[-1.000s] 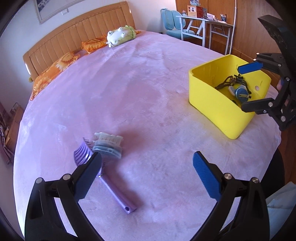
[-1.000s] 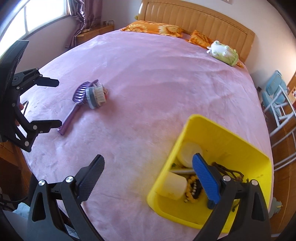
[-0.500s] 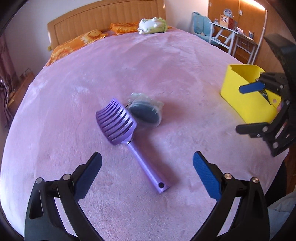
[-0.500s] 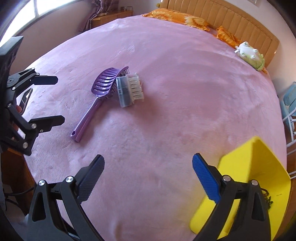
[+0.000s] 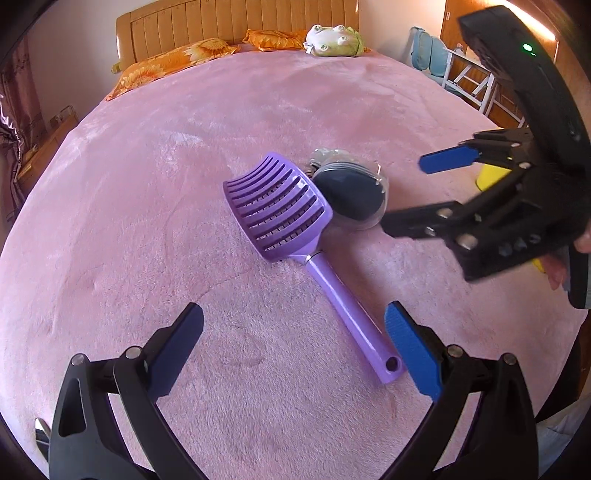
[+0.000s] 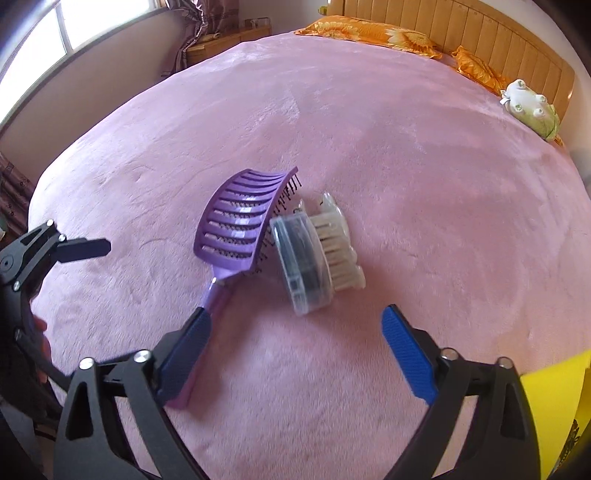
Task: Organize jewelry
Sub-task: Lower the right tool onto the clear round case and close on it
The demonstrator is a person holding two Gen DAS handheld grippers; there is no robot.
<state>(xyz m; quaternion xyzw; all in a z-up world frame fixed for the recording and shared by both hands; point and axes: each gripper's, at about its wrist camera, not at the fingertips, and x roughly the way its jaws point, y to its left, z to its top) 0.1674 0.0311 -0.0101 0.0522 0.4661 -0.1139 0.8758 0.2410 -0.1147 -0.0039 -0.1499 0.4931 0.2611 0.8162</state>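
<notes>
A purple vented hairbrush [image 5: 277, 210] [image 6: 240, 225] lies on the pink bedspread [image 5: 147, 221], its handle pointing at me. Leaning on its head is a round brush in a clear case [image 5: 351, 192] [image 6: 310, 258] with pale bristles. My left gripper [image 5: 291, 332] hovers open over the purple handle's end, which lies by the right pad without touching it. My right gripper [image 6: 295, 321] [image 5: 410, 192] has its jaws closing. The clear-cased brush sits just beyond its tips and no pad presses on it. A corner of the yellow bin [image 6: 554, 406] [image 5: 487, 177] shows to the right.
Orange pillows [image 5: 177, 59] and a pale green plush toy [image 5: 334, 37] lie by the wooden headboard [image 5: 221, 18]. A white folding desk and a blue chair [image 5: 428, 55] stand beyond the bed's right side. A window [image 6: 74, 33] and a nightstand are on the left.
Both grippers have swung away from the yellow bin and come down over the two brushes, which now look much larger. The right gripper's jaws have narrowed a little.
</notes>
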